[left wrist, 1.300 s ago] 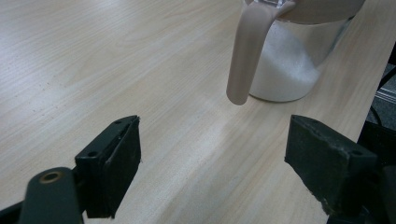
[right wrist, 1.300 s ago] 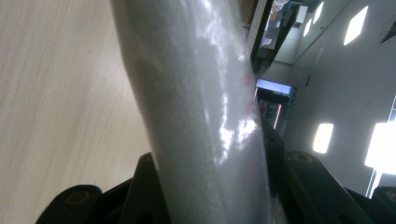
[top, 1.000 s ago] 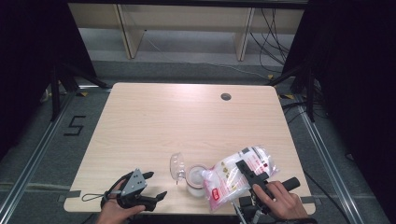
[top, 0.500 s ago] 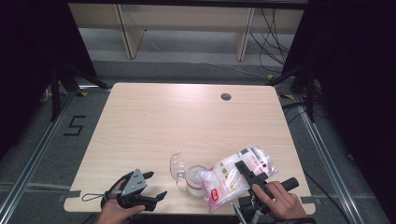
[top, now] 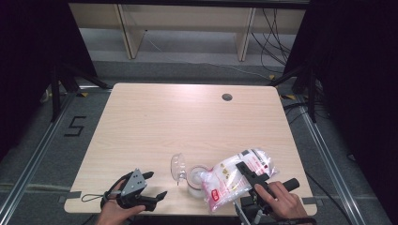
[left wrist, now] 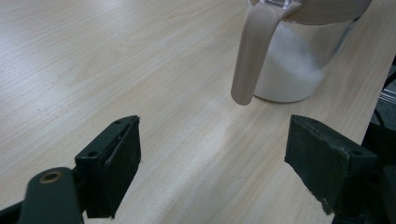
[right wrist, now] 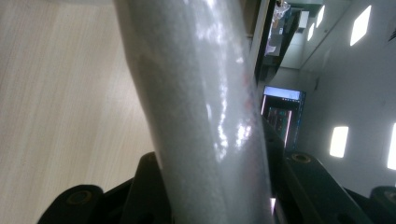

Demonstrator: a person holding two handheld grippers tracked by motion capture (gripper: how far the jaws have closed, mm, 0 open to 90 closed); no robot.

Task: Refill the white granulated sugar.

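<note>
My right hand-held gripper [top: 248, 172] pinches a clear plastic bag [top: 237, 176] of white granules, its jaws pressed against both sides of the bag. In the right gripper view the bag [right wrist: 201, 107] rises from between the black jaws as a thick, glossy column, with the counter [right wrist: 56, 93] behind it on the left. From above, the bag is tilted, its printed end toward two o'clock and its lower end pointing toward nine o'clock, right at the mouth of a clear jar [top: 197, 180] that stands on the counter [top: 187, 122] near its six o'clock edge. The jar holds white granules in its bottom part. A transparent lid [top: 178, 167] stands open at the jar's ten o'clock side.

My left hand-held gripper [top: 155, 185] rests low over the counter at about seven o'clock of the jar, apart from it, with its jaws spread and nothing between them. In the left gripper view those two black jaws frame bare wood [left wrist: 116, 70], and the jar [left wrist: 299, 60] sits ahead at one o'clock, a beige handle [left wrist: 252, 56] hanging down its near side. White granules slope against the jar's wall.

A round dark cable hole [top: 227, 97] lies in the counter toward its far edge at one o'clock, well apart from everything else.
</note>
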